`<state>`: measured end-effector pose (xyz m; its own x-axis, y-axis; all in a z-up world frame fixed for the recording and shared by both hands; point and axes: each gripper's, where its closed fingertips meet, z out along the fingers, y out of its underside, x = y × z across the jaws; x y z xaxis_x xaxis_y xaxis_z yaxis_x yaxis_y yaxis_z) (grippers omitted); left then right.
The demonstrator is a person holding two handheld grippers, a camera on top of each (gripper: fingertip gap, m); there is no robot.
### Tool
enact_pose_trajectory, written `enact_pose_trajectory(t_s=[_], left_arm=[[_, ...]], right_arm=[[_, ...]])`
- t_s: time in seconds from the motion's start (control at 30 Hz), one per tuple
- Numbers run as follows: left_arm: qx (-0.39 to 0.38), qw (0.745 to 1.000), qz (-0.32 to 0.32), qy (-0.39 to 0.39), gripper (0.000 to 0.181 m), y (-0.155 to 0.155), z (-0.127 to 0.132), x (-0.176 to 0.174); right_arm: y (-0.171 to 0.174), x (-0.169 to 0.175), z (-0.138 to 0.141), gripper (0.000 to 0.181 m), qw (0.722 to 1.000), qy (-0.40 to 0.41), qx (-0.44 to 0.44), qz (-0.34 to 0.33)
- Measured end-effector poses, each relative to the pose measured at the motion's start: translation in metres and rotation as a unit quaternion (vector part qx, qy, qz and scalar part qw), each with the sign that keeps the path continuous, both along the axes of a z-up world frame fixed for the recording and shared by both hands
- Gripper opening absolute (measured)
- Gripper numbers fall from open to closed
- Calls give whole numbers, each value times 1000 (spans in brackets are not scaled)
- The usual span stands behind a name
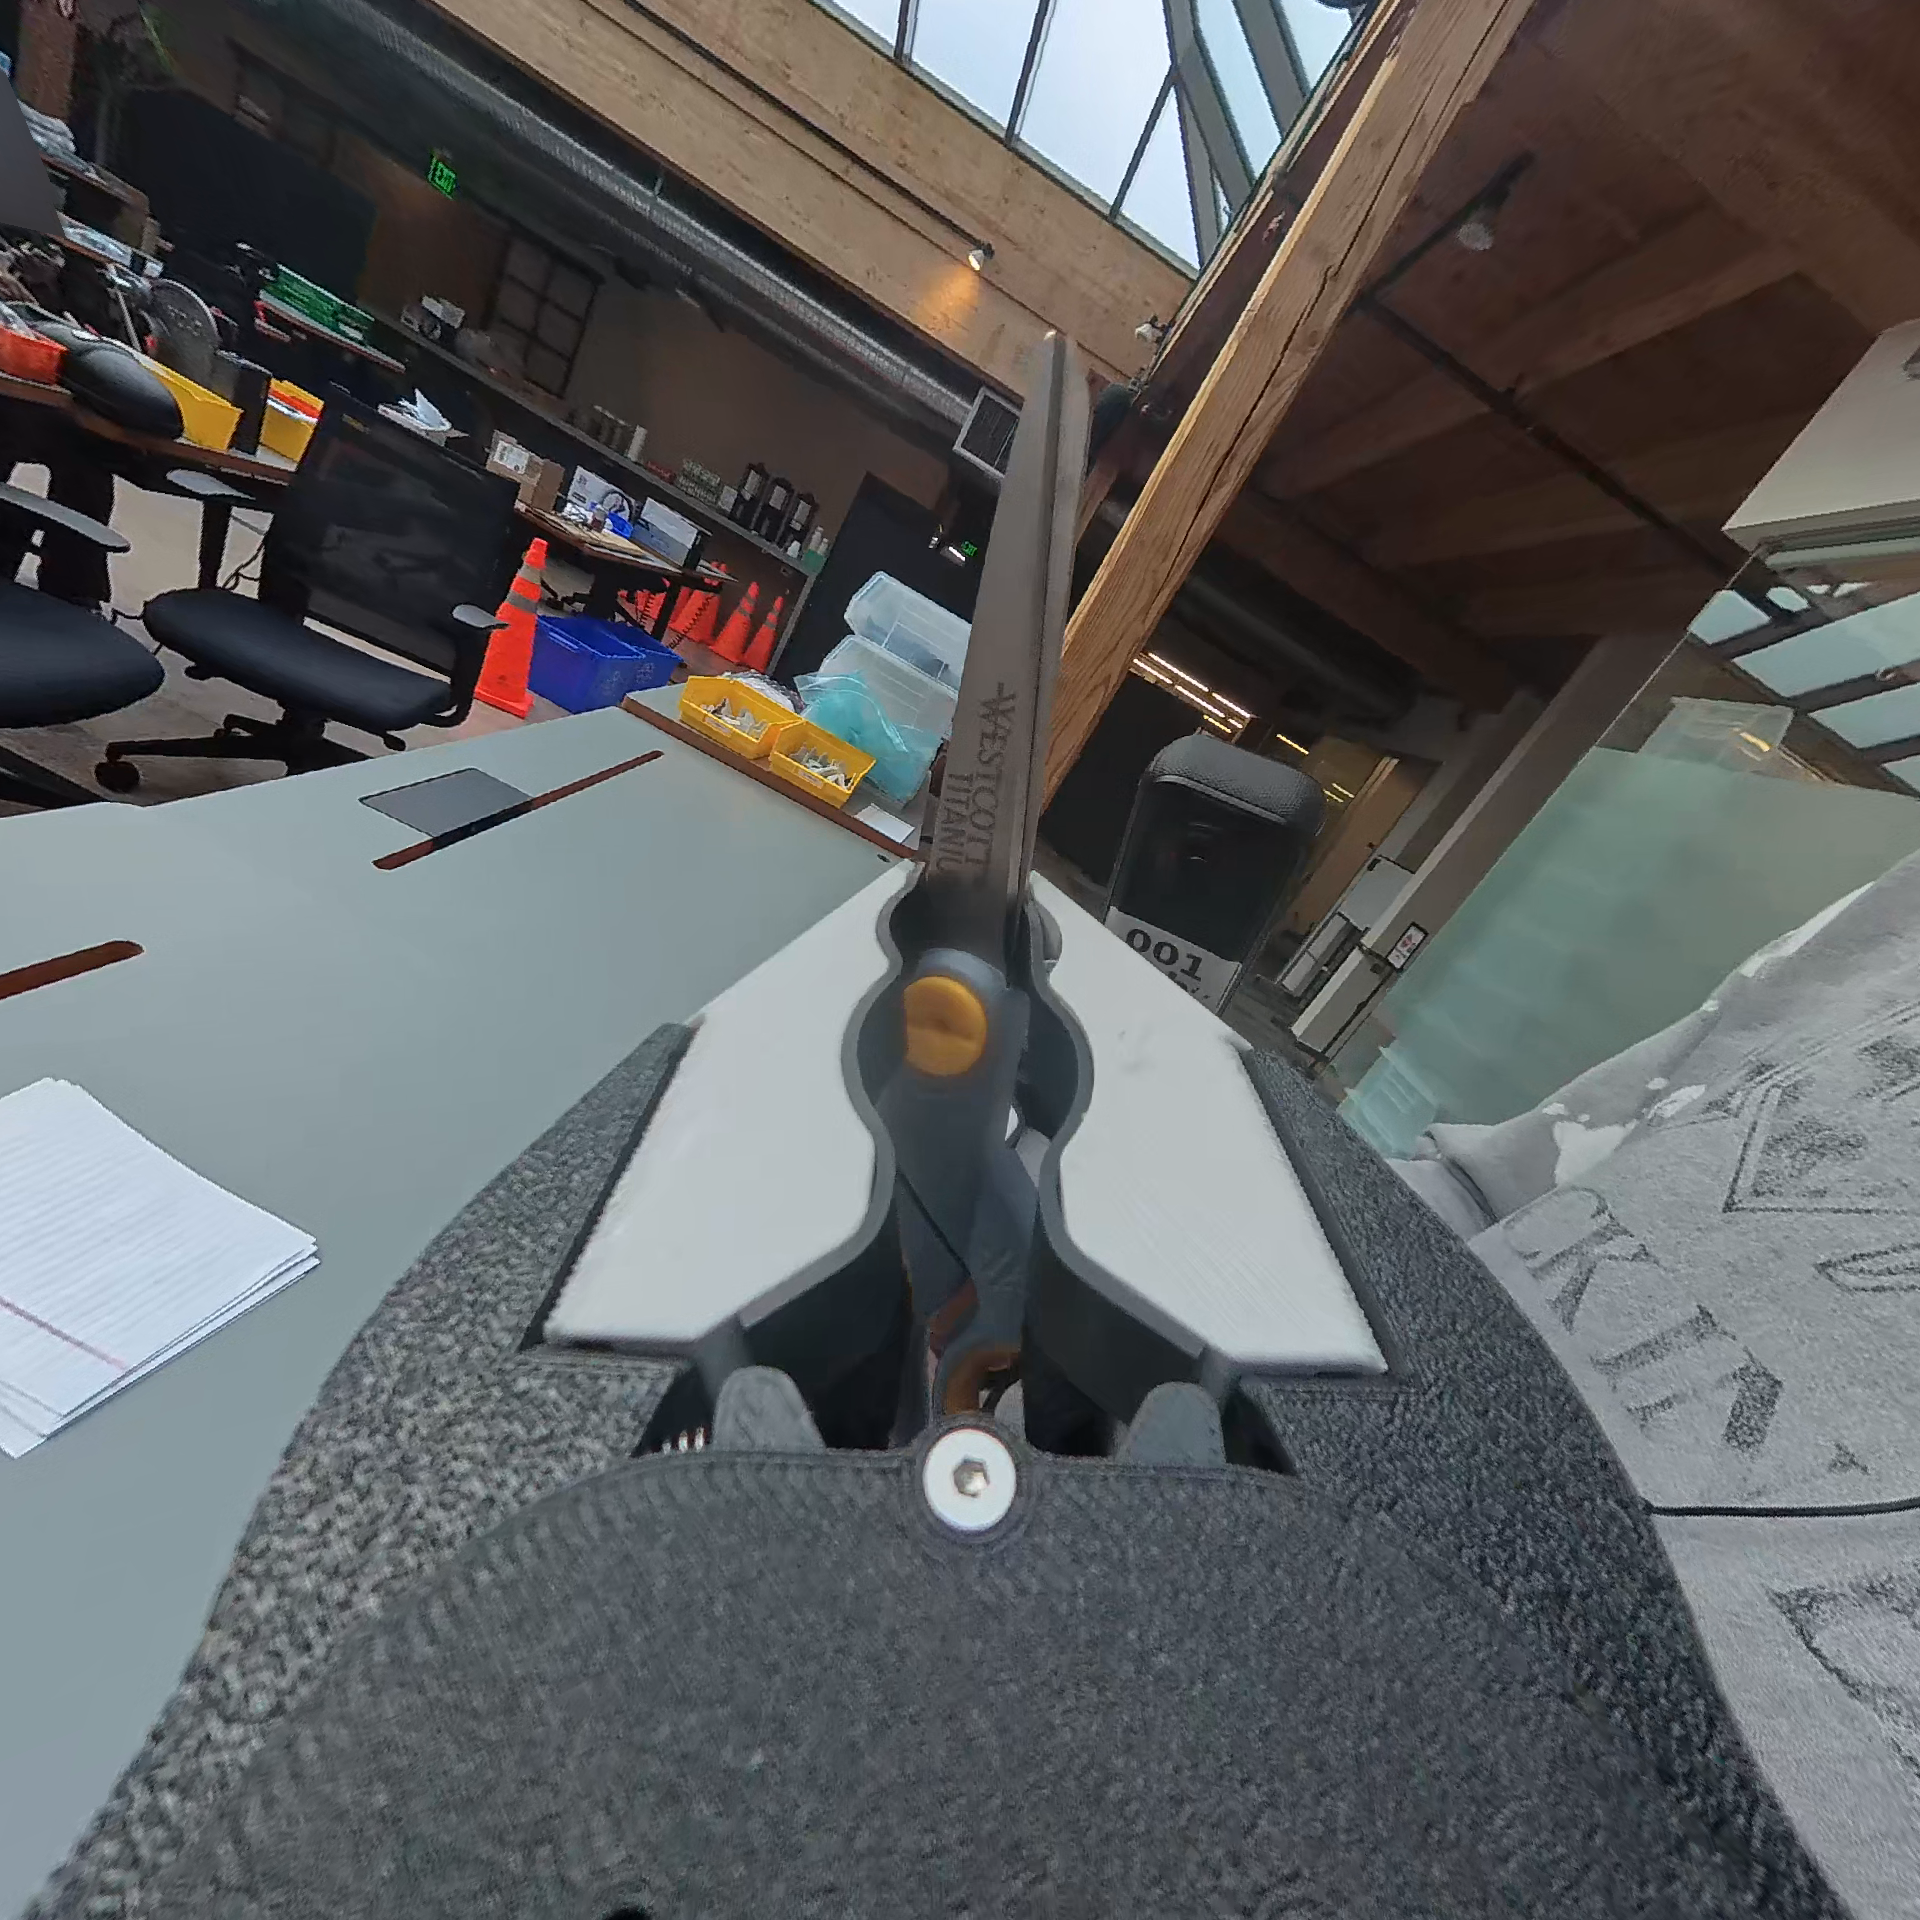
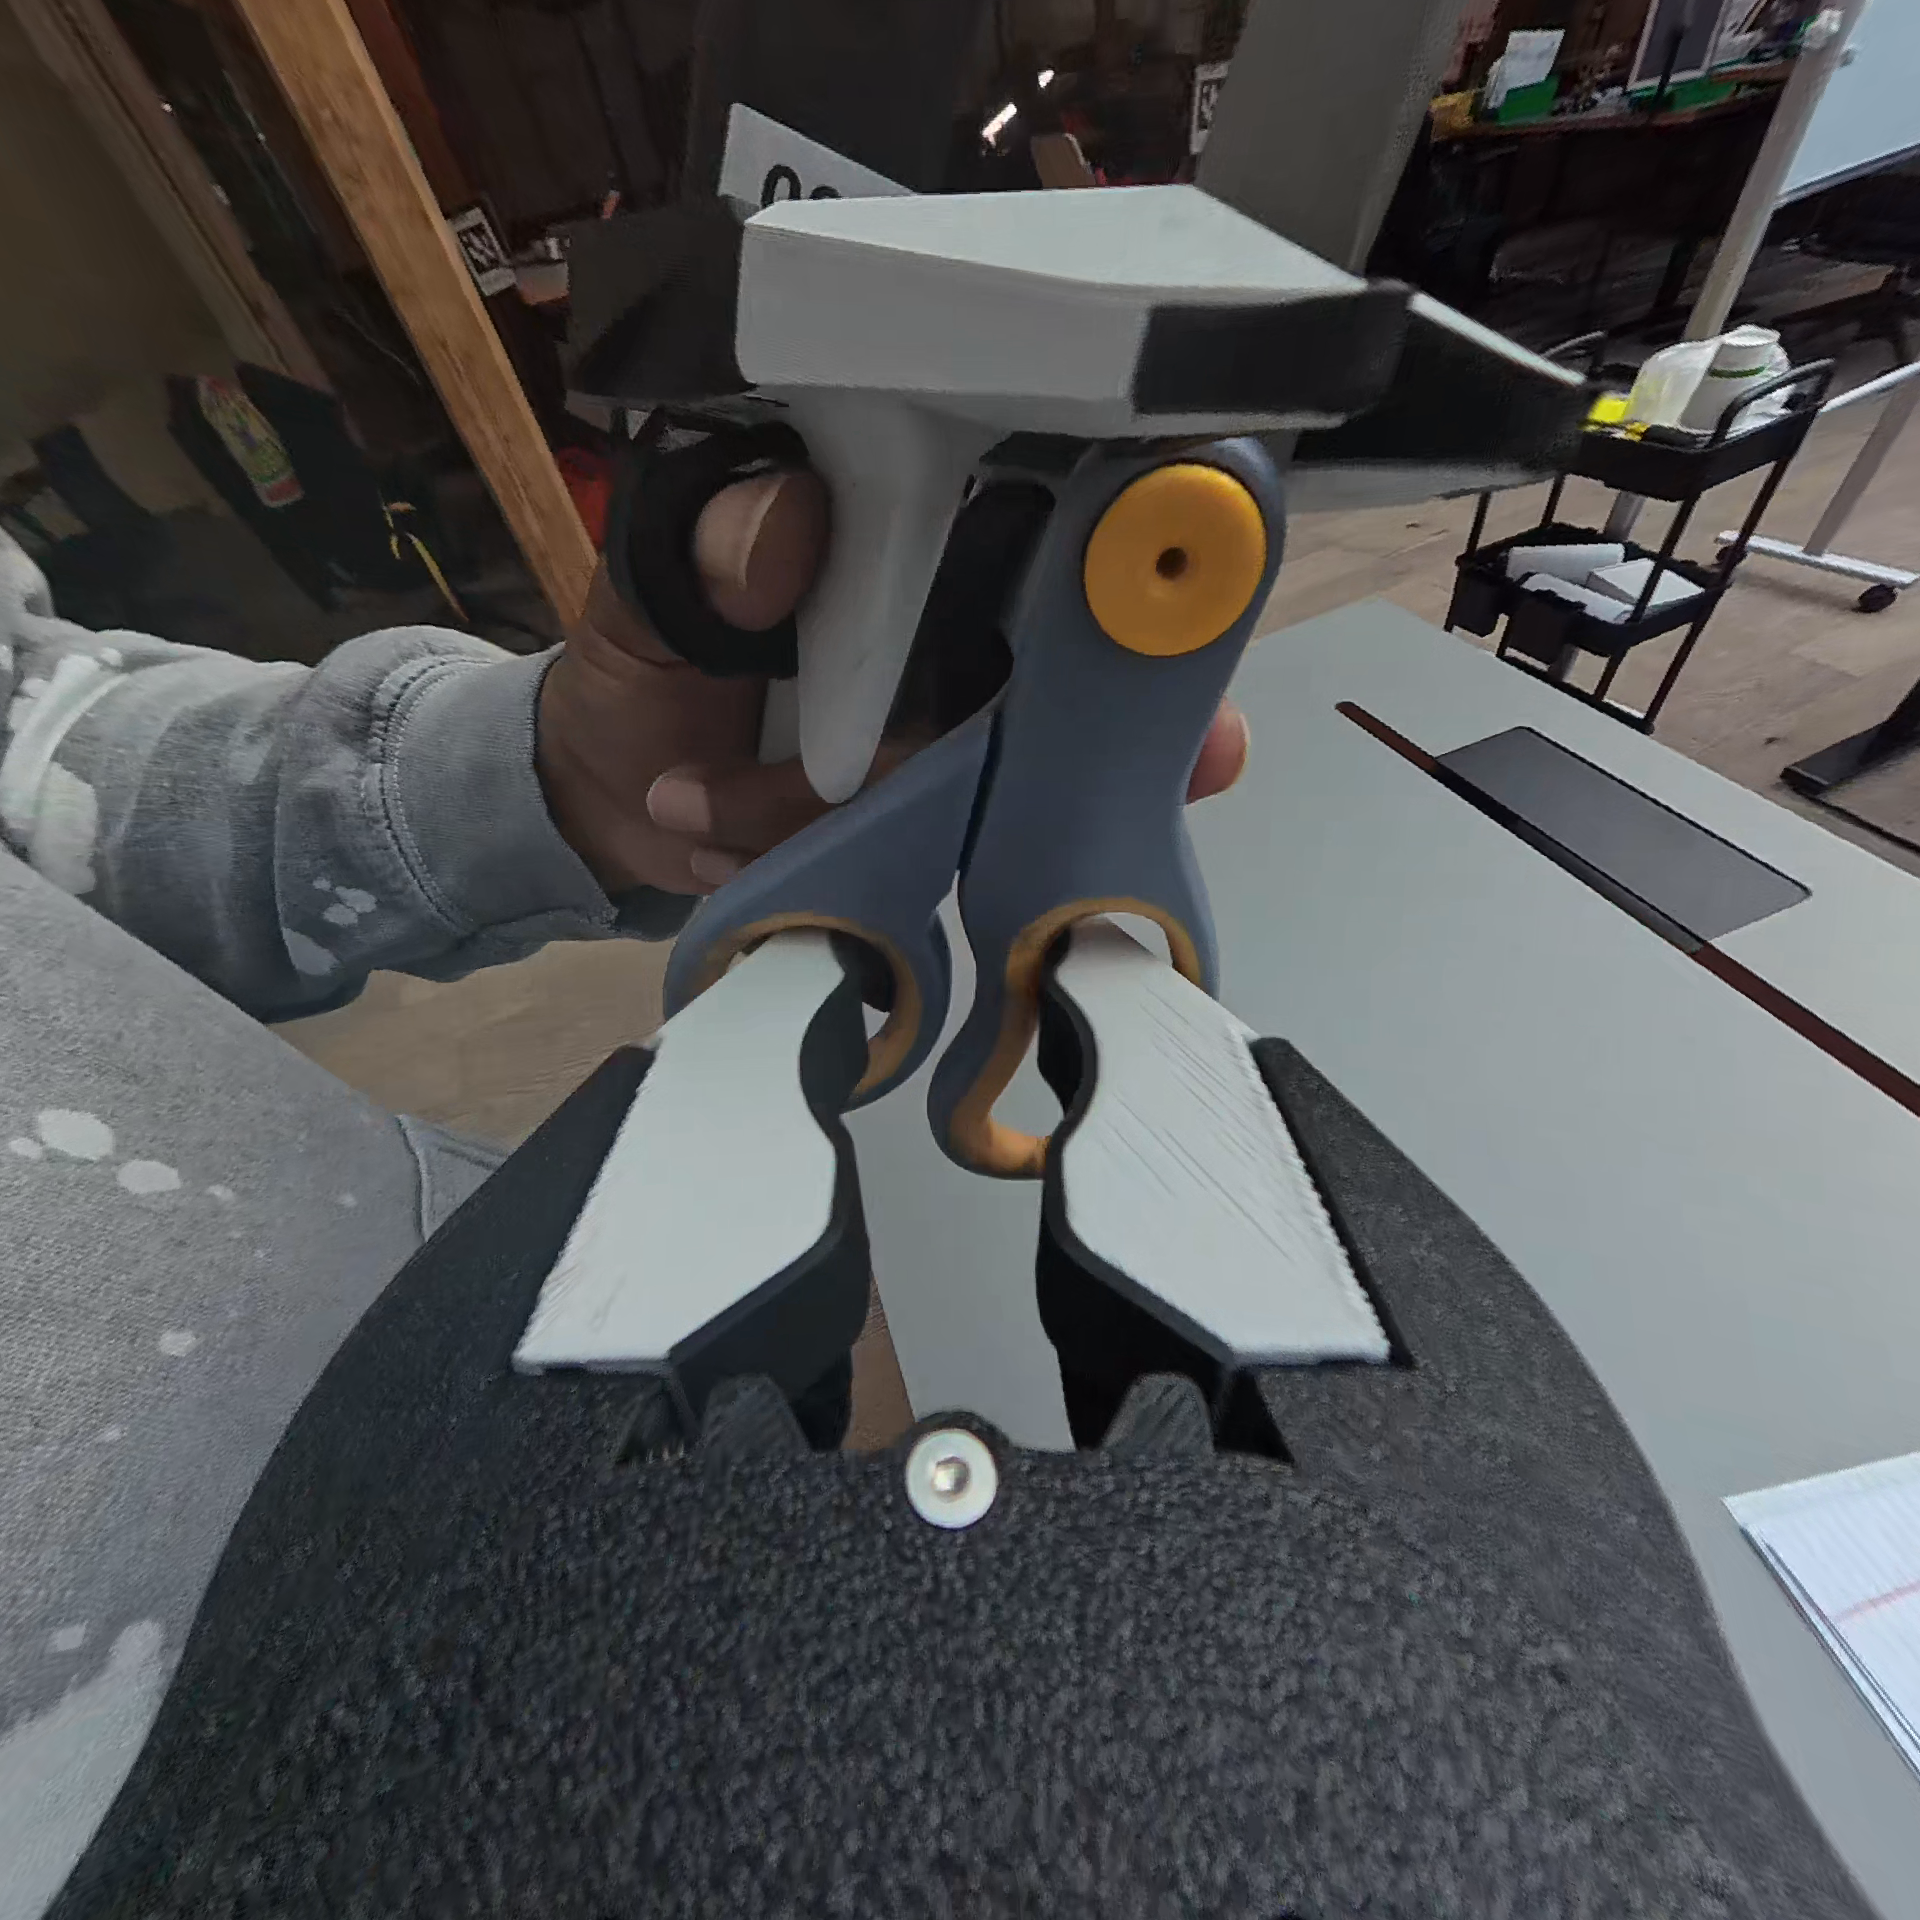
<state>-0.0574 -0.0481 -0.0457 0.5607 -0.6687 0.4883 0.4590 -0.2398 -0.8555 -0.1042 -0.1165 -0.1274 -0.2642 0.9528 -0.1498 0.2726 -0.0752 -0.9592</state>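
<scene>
Left hand-held gripper (image 1: 971,1029) clamped on scissors (image 1: 1023,665), lettering on blade

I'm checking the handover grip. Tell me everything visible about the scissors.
The scissors have dark grey blades, closed and pointing up, a yellow pivot screw and grey handles with yellow-lined loops. The left gripper clamps them at the pivot. The right gripper has one fingertip in each handle loop. They are held above the grey table.
</scene>
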Motion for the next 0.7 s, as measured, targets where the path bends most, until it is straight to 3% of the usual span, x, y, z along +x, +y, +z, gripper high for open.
enact_pose_trajectory(t_s=[0.27,0.43,0.57,0.7], left_arm=[[6,991,-40,125,18,-29,2,-11],[-29,975,-98,198,22,-47,-18,4],[-14,978,-60,200,19,-44,-20,10],[10,991,-15,133,16,-39,-7,8]], right_arm=[[-18,21,-4,20,997,-20,19,70],[-24,34,-13,20,991,-67,72,91],[-19,31,-20,22,989,-92,100,56],[-16,17,-11,29,993,-76,89,-11]])
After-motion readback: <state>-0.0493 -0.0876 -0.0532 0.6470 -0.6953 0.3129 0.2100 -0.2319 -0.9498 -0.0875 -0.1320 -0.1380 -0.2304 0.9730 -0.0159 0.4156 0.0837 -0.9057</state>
